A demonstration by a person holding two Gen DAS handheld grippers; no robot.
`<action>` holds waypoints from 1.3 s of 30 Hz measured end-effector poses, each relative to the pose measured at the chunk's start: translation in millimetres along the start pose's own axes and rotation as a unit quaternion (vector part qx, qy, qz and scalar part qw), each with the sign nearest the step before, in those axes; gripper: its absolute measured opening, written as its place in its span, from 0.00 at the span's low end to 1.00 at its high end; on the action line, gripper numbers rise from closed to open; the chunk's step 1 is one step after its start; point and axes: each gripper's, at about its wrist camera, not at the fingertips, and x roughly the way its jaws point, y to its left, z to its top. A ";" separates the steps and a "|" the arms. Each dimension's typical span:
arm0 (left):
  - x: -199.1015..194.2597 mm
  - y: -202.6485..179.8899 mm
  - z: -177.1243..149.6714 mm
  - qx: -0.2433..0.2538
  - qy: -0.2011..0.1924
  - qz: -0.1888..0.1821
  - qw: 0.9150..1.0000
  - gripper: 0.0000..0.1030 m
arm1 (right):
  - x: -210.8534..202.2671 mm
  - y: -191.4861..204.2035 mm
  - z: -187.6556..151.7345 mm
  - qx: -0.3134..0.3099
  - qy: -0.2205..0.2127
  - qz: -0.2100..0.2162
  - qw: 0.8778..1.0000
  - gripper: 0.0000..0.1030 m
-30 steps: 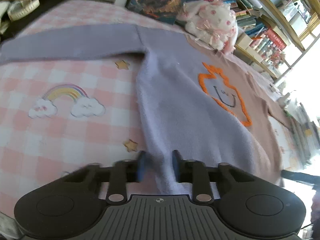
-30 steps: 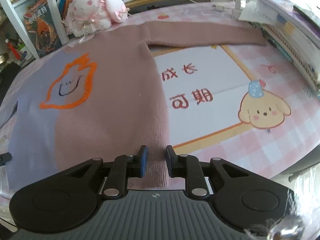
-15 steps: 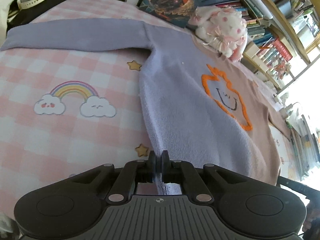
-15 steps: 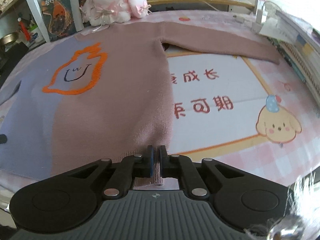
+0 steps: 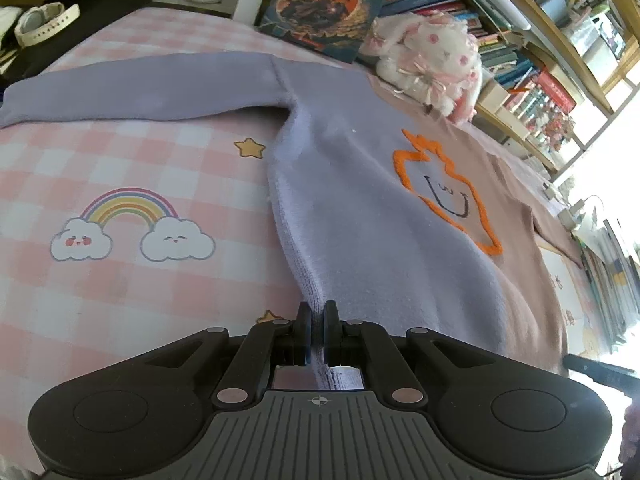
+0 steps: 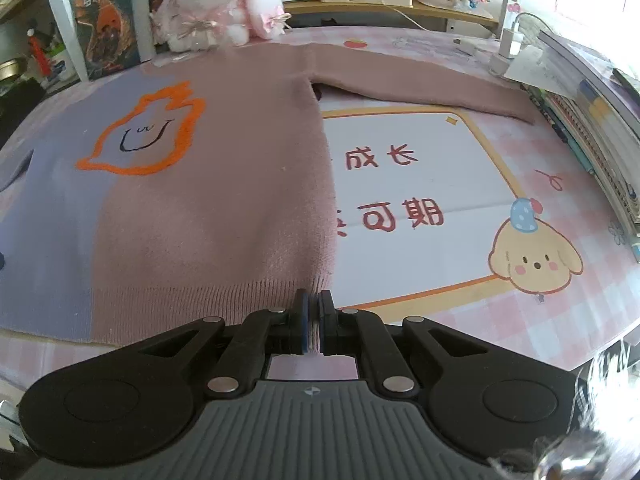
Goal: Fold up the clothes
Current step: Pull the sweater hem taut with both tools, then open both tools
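While the two-tone sweater (image 5: pixel 360 216) lies flat and face up on the pink checked table cover (image 5: pixel 120 168), its length runs away from both grippers toward the plush rabbit (image 5: pixel 432 56) at the far edge, sleeves spread out to either side. The left gripper (image 5: pixel 316 332) is clenched on the sweater's near lilac hem corner, and the right gripper (image 6: pixel 314 326) is clenched on the near brown hem corner. Both tilt steeply downward at the hem, the end of the sweater farthest from the rabbit, each hand nearest its own corner.
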 end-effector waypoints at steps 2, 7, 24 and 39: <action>-0.2 0.3 1.5 0.002 -0.002 0.004 1.000 0.03 | -0.2 2.1 -0.6 0.002 0.001 0.004 1.000 0.05; -0.1 1.5 2.4 0.001 -0.004 0.005 1.000 0.03 | -2.9 6.0 -6.5 -0.006 0.002 0.013 1.000 0.04; -0.7 -7.7 -3.7 0.024 0.004 -0.010 1.000 0.03 | -7.1 3.3 -14.2 -0.014 -0.002 -0.019 1.000 0.03; -5.4 1.1 -12.2 -0.008 -0.010 0.002 1.000 0.09 | -8.8 5.4 -14.5 -0.023 0.005 -0.021 0.999 0.03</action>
